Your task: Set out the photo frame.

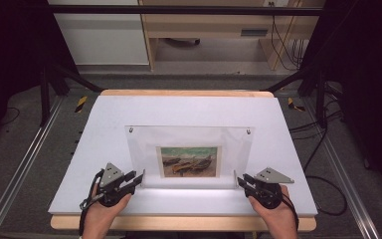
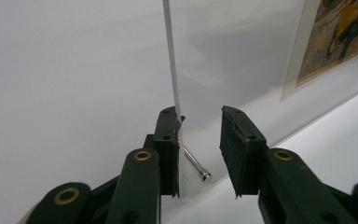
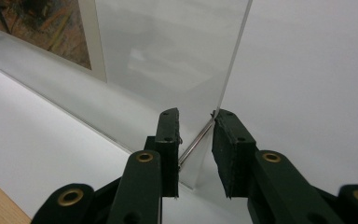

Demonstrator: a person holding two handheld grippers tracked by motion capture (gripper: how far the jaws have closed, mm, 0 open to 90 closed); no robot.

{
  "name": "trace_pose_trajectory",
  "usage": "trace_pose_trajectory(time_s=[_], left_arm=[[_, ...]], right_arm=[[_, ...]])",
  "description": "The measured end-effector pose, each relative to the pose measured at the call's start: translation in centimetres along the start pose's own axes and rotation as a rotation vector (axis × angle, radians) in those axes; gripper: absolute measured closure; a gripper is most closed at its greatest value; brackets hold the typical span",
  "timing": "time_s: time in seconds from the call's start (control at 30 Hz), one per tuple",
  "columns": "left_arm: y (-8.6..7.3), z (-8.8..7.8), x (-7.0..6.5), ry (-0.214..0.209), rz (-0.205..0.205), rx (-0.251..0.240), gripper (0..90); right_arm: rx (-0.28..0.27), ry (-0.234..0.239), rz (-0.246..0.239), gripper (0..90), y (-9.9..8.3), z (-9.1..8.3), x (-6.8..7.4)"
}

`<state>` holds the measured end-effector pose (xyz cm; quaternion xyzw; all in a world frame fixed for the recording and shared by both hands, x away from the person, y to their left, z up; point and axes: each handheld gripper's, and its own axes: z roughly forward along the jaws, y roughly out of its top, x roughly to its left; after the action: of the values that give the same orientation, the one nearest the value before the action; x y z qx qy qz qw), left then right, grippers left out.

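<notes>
Clear acrylic frame (image 1: 189, 149) stands upright near the middle of the white surface (image 1: 104, 124), slightly toward the person's side, w/ a small painting print (image 1: 189, 161) of boats sandwiched in its lower centre. Two small metal studs sit at the frame's top corners, left stud (image 1: 131, 130) and right stud (image 1: 248, 132). Left tongs (image 1: 140, 178) are at the frame's bottom-left corner, held in the left hand (image 1: 102, 211); right tongs (image 1: 240, 180) are at the bottom-right corner, held in the right hand (image 1: 276, 214). In the left gripper view the left tongs (image 2: 199, 135) are part open: the left-side pad (image 2: 168, 140) lies right against the frame's edge (image 2: 171, 70), the other pad stands clear of the pane w/ a gap, so no real squeeze on it. A metal pin (image 2: 196, 164) pokes out from the corner btwn the pads. In the right gripper view the right tongs (image 3: 195, 135) are also part open, straddling the frame's corner edge (image 3: 235, 60); a metal pin (image 3: 196, 142) runs across btwn the pads and its far end meets the right-side pad (image 3: 226, 140). Can't tell if that pad actually presses the pane. Print's corner shows at upper left (image 3: 42, 28) of that view. Frame's base rests on the surface, both tongs low beside it.
</notes>
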<state>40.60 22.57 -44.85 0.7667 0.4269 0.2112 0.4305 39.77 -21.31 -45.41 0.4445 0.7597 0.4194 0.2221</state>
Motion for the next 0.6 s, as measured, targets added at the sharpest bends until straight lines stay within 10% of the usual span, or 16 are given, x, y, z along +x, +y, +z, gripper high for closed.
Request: trace_pose_trajectory(time_s=[0.6], left_arm=[[-0.15,-0.07,-0.22,0.004,0.003,0.004,67.1]], right_arm=[[0.005,0.001,-0.002,71.9,-0.21,-0.05,0.08]])
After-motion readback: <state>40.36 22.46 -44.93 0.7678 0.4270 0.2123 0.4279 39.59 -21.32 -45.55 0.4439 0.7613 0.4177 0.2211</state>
